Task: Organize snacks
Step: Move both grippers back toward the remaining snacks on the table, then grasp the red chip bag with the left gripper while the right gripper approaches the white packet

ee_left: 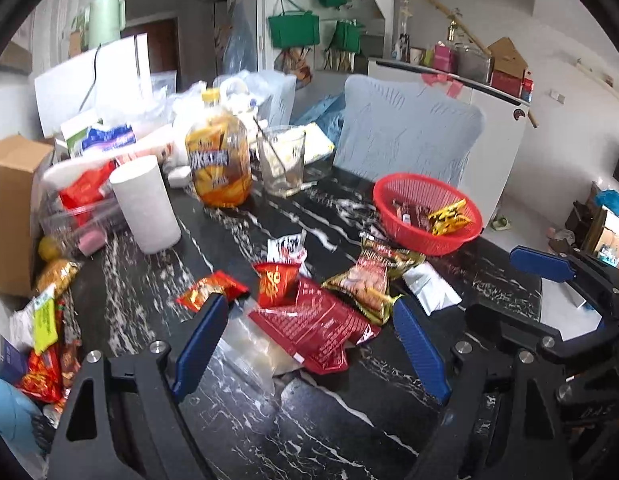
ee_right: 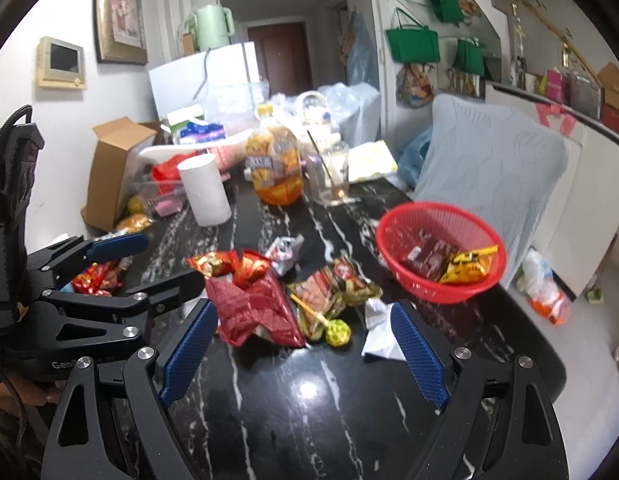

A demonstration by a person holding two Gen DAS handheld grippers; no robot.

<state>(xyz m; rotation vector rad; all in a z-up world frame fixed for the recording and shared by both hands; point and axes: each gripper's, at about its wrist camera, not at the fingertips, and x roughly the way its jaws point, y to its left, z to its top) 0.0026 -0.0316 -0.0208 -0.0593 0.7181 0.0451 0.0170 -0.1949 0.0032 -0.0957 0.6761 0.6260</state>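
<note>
- The left tongs [ee_left: 309, 340] are seen nearest the left wrist camera, spread wide with nothing held between the blue fingers [ee_left: 201, 344], low over the black marbled desk [ee_left: 329, 420].
- The right tongs [ee_right: 305, 346] are likewise spread and empty, poised above the same desk; in the left wrist view they are seen at the right edge, and the left tongs appear at the left edge of the right wrist view.
- Just beyond the fingers a large dark red packet [ee_left: 317, 328] is laid flat on the desk, partly over a clear plastic bag [ee_left: 249, 344].
- A gold and red snack packet [ee_left: 369, 284] is found just beside it, with a white wrapper [ee_left: 429, 284] touching its right side.
- A green and yellow lollipop [ee_right: 335, 332] is seen beside that packet in the right wrist view.
- Two small red packets [ee_left: 245, 284] and a small white printed packet [ee_left: 287, 246] are scattered a little farther on.
- A red basket [ee_left: 393, 188] is placed to the right, near the desk edge; a yellow packet [ee_left: 449, 216] and dark brown packets [ee_left: 413, 214] are held inside it.
- Farther back a white paper roll [ee_left: 145, 204], an orange-labelled jug [ee_left: 219, 160] and a clear glass [ee_left: 281, 164] with a spoon are stood upright.
- A chair with a pale blue cover [ee_left: 409, 136] is seen behind the basket.
</note>
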